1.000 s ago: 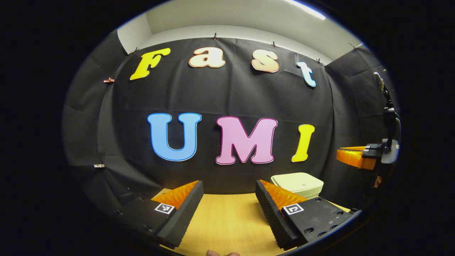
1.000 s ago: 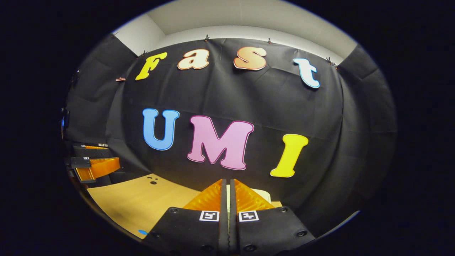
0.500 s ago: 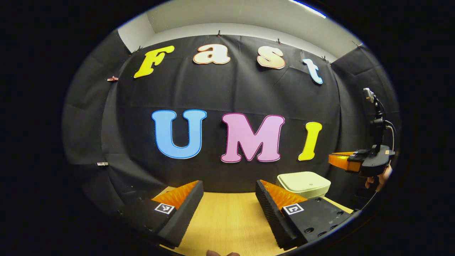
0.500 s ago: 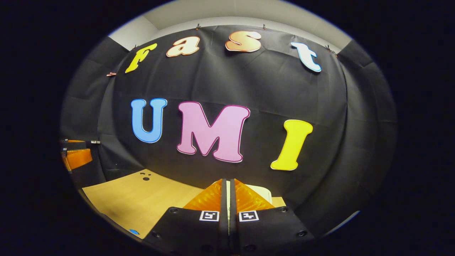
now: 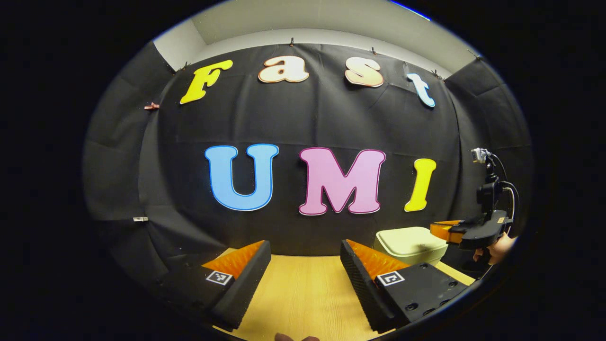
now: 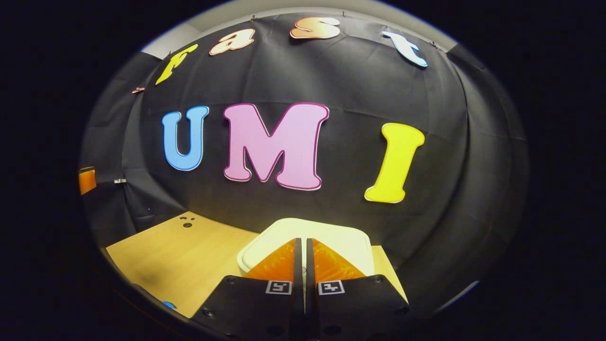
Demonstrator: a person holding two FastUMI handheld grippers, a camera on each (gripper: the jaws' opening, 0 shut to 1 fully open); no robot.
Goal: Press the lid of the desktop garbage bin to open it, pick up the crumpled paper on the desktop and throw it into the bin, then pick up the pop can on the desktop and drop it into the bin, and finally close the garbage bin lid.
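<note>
Standing on the wooden worktop [image 6: 189,255] close to the black cloth wall [image 6: 350,94], the garbage bin [image 6: 326,237] is seen with its pale lid [image 6: 341,234] down and flat. In the right gripper view, the right claw [image 6: 303,251] is held directly in front of the lid's near edge, its two fingers [image 6: 279,263] brought together with only a thin slit left between them and nothing gripped. Whether the tips are touching the lid cannot be told, as the contact point is hidden behind the fingers themselves.

In the left gripper view, the left claw [image 5: 303,255] is held above a bare stretch of the worktop [image 5: 303,293], well to the left of the bin [image 5: 409,244], with its fingers [image 5: 241,258] spread wide apart and nothing between them. Farther off at the right of that view, the right claw [image 5: 442,229] is seen from the side, level with the top of the bin and just beside its right edge, carried by a hand [image 5: 494,248] at the rim of the picture.

A few small dark marks [image 6: 186,221] are seen on the worktop near the wall, to the left of the bin in the right gripper view.
</note>
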